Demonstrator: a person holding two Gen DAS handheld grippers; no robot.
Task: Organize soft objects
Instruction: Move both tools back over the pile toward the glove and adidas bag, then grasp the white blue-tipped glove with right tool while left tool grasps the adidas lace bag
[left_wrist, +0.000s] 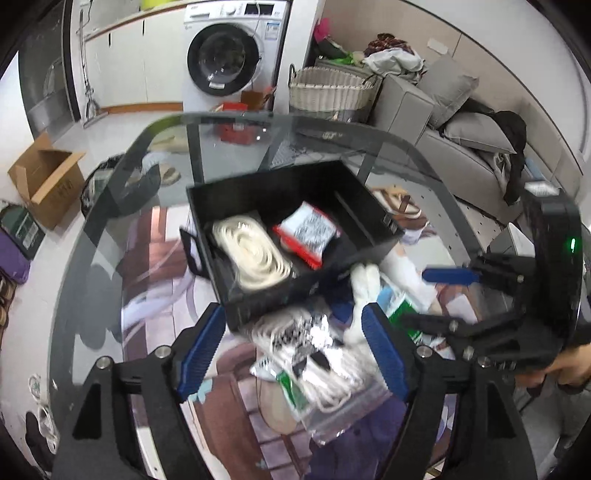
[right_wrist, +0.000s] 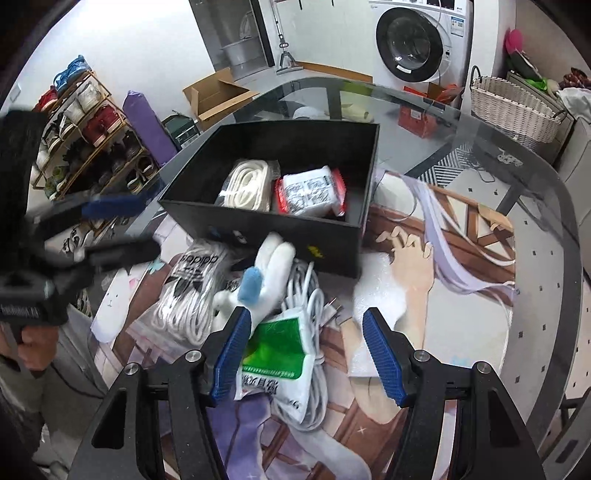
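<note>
Soft goods lay heaped on the glass desk (right_wrist: 546, 206) just in front of both tools: a clear zip bag of white cord (left_wrist: 317, 365) printed with black lettering, a green-and-white pouch (right_wrist: 284, 354), a loose white cable coil (right_wrist: 314, 295) and a white plush toy (right_wrist: 269, 269) with a blue patch. In the left wrist view the left gripper (left_wrist: 295, 347) pointed steeply down with its blue-padded jaws spread apart and nothing clamped; the bagged cord sat directly between and just beyond the pads, its long side running away from the camera toward the box, so that hand looked the nearer one for it. The right gripper (right_wrist: 306, 354) also tilted downward, jaws parted and empty, the pouch lying between them nearer the left pad, and the plush just past that pad's tip. A hand (right_wrist: 33, 347) gripping the left tool's handle showed at the edge of the right wrist view. Beyond the heap, touching it, stood the black storage box (right_wrist: 258, 225), already holding a cream rope coil (right_wrist: 245, 184) and a red-edged packet (right_wrist: 314, 192) side by side, with free room to the packet's right. Farther off were a wicker basket (right_wrist: 513, 107), a washing machine (right_wrist: 421, 40) and a shoe rack (right_wrist: 85, 129).
</note>
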